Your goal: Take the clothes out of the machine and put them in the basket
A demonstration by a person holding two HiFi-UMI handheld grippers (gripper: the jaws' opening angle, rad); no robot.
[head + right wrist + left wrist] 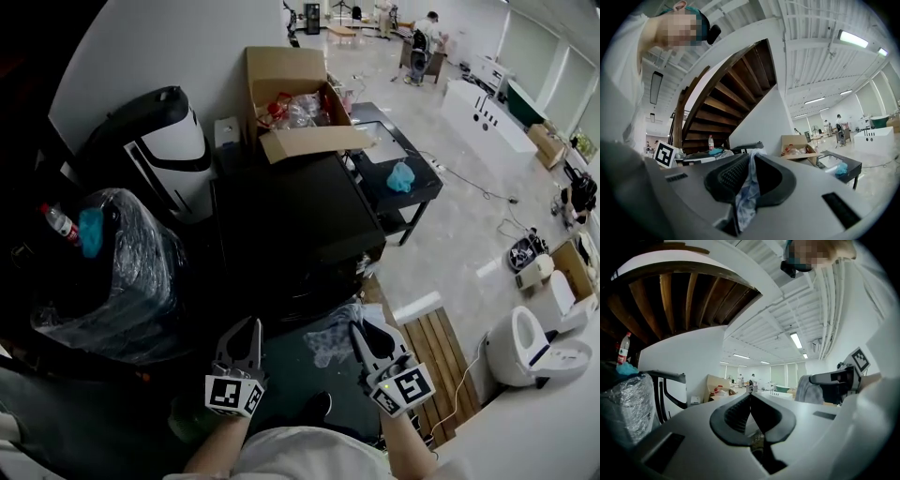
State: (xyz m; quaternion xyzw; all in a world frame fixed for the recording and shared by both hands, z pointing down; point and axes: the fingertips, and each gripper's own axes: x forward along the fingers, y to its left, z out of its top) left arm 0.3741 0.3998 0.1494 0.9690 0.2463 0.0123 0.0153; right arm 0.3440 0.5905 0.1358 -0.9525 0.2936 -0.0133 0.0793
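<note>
Looking down, head view: right gripper (362, 334) pinches a pale garment (330, 339) hanging near, in front of the dark machine (300, 234); left gripper (249, 328) sits to its left; no basket can be made out.
Left gripper view: jaws pressed together, nothing between them; the garment shows side-on at far right.
Right gripper view: jaws clamp the garment's cloth, a grip the head view hides.
Progress: one garment seems out; the basket drop remains.

There are two grippers, the left gripper (251, 326) and the right gripper (359, 332), one pale patterned garment (330, 337), one open cardboard box (281, 67), one red-capped bottle (58, 221) and one plastic-wrapped bin (141, 272).
</note>
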